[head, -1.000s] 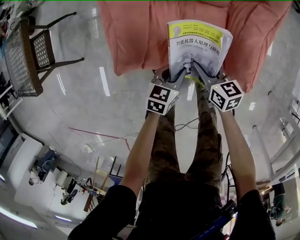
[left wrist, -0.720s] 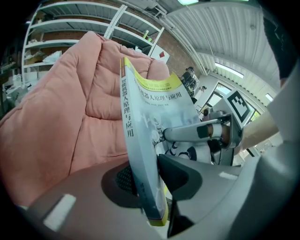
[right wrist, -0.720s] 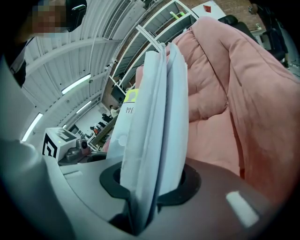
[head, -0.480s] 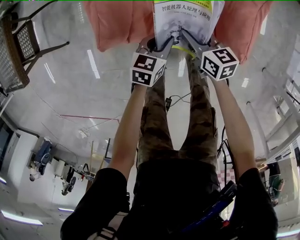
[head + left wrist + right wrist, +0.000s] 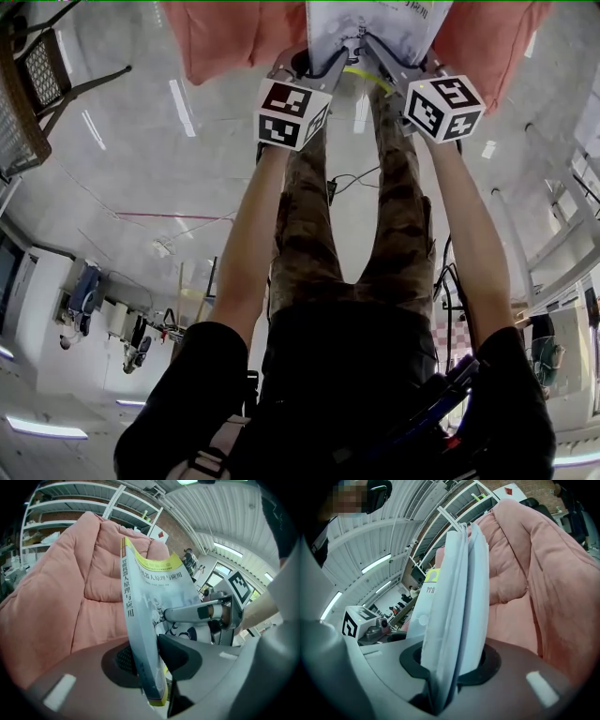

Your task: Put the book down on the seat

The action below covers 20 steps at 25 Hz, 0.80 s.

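Note:
A white book with a yellow band on its cover [image 5: 375,21] is held upright at its lower edge by both grippers, over the pink padded seat [image 5: 225,37]; the top of the head view cuts it off. My left gripper [image 5: 339,52] is shut on the book's [image 5: 140,620] spine side, pads pressing both faces. My right gripper [image 5: 390,54] is shut on the open page side, where the leaves fan slightly [image 5: 459,597]. The left gripper [image 5: 152,660] and right gripper [image 5: 450,665] each show the pink cushion [image 5: 70,597] [image 5: 534,588] close behind the book.
A wicker chair [image 5: 28,84] stands at the far left on the glossy floor. The person's legs [image 5: 309,216] are below the grippers, with cables [image 5: 352,183] on the floor between them. Metal shelving [image 5: 70,498] rises behind the seat.
Both grippers and the book have moved forward toward the seat; the book now runs off the top of the head view. The grip on it is unchanged.

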Available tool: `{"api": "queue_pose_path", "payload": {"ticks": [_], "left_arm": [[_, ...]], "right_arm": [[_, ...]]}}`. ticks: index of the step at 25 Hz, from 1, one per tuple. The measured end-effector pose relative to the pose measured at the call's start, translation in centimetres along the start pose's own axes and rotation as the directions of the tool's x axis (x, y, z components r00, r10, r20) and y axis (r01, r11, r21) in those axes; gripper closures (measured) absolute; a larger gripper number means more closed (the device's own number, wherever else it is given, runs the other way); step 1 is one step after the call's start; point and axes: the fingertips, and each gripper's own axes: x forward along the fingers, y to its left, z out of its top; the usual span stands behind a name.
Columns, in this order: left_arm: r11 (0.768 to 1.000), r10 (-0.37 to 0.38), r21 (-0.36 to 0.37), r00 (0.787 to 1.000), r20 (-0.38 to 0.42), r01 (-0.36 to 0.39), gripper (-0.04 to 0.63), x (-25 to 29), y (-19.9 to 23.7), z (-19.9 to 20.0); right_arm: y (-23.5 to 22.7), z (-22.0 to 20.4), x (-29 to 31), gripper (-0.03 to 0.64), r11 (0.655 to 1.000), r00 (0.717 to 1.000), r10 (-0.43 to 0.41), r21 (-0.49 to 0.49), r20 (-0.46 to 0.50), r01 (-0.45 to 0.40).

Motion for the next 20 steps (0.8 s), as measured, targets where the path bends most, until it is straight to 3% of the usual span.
{"api": "queue_pose_path", "payload": {"ticks": [20], "left_arm": [[0.999,0.034,0.019,0.999,0.025,-0.035,0.482,4.4,3.6,4.8]], "right_arm": [[-4.1,5.0,3.5,0.486,0.999,0.999,-0.030,-0.036,0.023,0.031]]}}
